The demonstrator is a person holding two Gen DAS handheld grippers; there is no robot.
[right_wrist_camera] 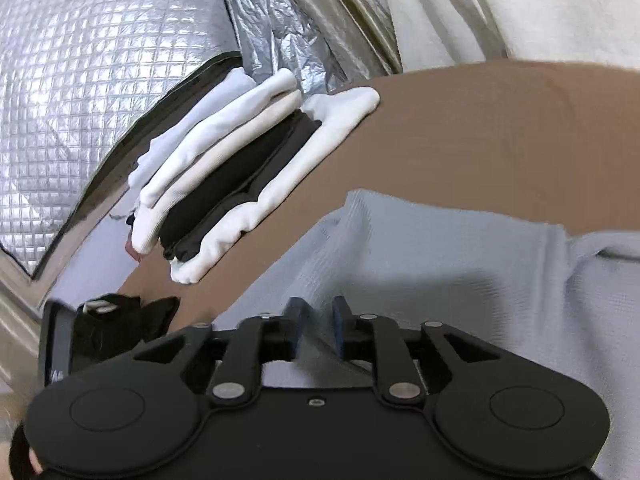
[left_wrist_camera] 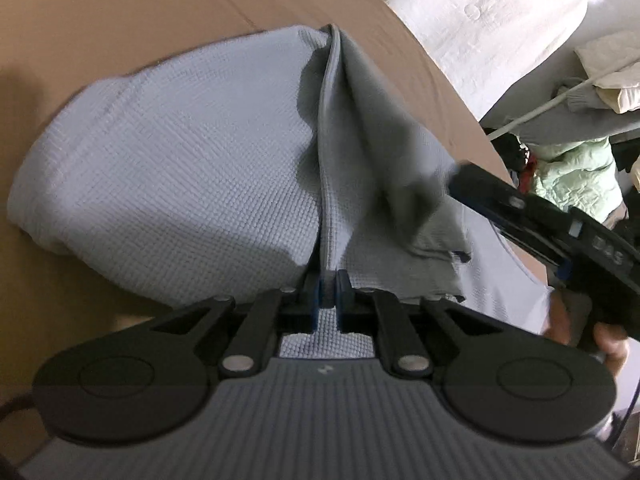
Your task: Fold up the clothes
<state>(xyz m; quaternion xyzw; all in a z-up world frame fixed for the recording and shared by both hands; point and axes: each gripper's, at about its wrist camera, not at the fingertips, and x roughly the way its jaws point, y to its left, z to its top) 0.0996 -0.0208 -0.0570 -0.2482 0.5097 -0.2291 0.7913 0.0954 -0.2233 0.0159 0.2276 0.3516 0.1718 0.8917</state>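
The grey-blue waffle-knit garment point(left_wrist_camera: 172, 168) lies spread on a brown worktop point(left_wrist_camera: 120, 20), its bulk ahead and to the left of the left claw point(left_wrist_camera: 328, 288) in the left wrist view. A hemmed edge of the garment rises as a raised fold point(left_wrist_camera: 332, 128) running from the far end of the cloth straight back into the left claw. The left claw is clamped on that edge: its two blue-faced pads stand almost together with the cloth pinched between them. To the right of the fold, a darker, shaded flap of the same garment hangs down.

The right claw point(left_wrist_camera: 472, 188) enters the left wrist view from the right, near the hanging flap; a hand point(left_wrist_camera: 600, 336) grips its handle. In the right wrist view the right claw point(right_wrist_camera: 318, 320) has its pads apart, with the garment point(right_wrist_camera: 440, 248) lying directly beneath and ahead of them. The pads do not press on the cloth; whether they touch it cannot be told.

Beyond the garment in the right wrist view, a stack of folded white and black clothes point(right_wrist_camera: 240, 168) sits on the worktop's far left edge, apart from the garment. Behind it stands a silver quilted foil sheet point(right_wrist_camera: 80, 60). A pile of loose clothes point(left_wrist_camera: 580, 152) lies off the worktop at the right of the left wrist view.
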